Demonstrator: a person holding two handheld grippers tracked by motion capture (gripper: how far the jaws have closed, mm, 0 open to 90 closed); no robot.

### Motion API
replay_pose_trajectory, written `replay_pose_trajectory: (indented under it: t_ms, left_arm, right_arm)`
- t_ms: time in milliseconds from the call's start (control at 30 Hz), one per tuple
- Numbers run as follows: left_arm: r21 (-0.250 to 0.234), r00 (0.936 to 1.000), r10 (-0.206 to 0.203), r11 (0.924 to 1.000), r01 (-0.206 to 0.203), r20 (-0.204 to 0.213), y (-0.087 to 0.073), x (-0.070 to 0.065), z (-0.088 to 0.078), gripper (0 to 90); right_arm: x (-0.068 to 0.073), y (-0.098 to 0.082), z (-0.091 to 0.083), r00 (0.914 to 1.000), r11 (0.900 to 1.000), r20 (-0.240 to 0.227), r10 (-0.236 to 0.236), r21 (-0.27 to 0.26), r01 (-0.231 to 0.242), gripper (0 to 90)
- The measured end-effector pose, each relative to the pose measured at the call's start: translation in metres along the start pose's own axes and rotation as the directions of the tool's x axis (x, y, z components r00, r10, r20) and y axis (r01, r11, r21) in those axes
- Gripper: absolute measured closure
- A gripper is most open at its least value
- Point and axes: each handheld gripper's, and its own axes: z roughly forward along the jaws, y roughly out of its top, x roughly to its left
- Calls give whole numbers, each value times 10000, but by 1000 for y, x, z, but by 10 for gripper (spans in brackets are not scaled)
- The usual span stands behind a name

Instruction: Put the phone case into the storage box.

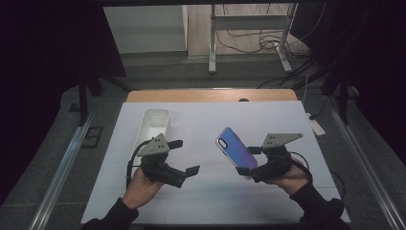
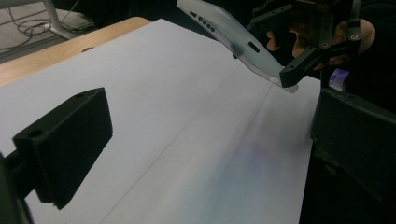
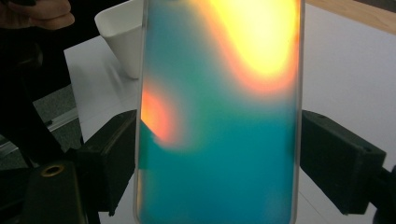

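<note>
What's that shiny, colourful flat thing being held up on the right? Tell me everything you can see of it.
It looks like a phone case: a thin, rounded rectangle with a glossy iridescent back, blue-violet from above, teal and orange up close. Its translucent, soft-looking rim has side button bumps and a slot cutout, and a camera opening sits near the top corner. The right tongs are shut on its lower part, a black jaw pressing each long edge. It is held tilted above the white table, touching nothing else.

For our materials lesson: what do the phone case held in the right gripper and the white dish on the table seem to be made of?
Phone case: likely soft plastic, with a glossy iridescent back shifting from blue to orange and translucent, frosted-looking edges. It is clamped in the right gripper.
White dish: probably glazed ceramic or hard plastic; smooth, opaque, evenly white walls. The look leaves it open.
</note>
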Motion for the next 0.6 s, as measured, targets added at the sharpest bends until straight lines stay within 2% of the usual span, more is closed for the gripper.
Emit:
replay_pose_trajectory:
  t_ms: [400,600]
  left_arm:
    - [3,9989,-30,10000,30,469,7,-3,12,1]
    - [66,9975,135,9999,-140,691,12,-8,18,1]
  right_arm:
    - [5,4,1,9996,9997,-275,-90,-221,84,170]
    - [8,6,1,9992,9993,-367,-186,-335,173,170]
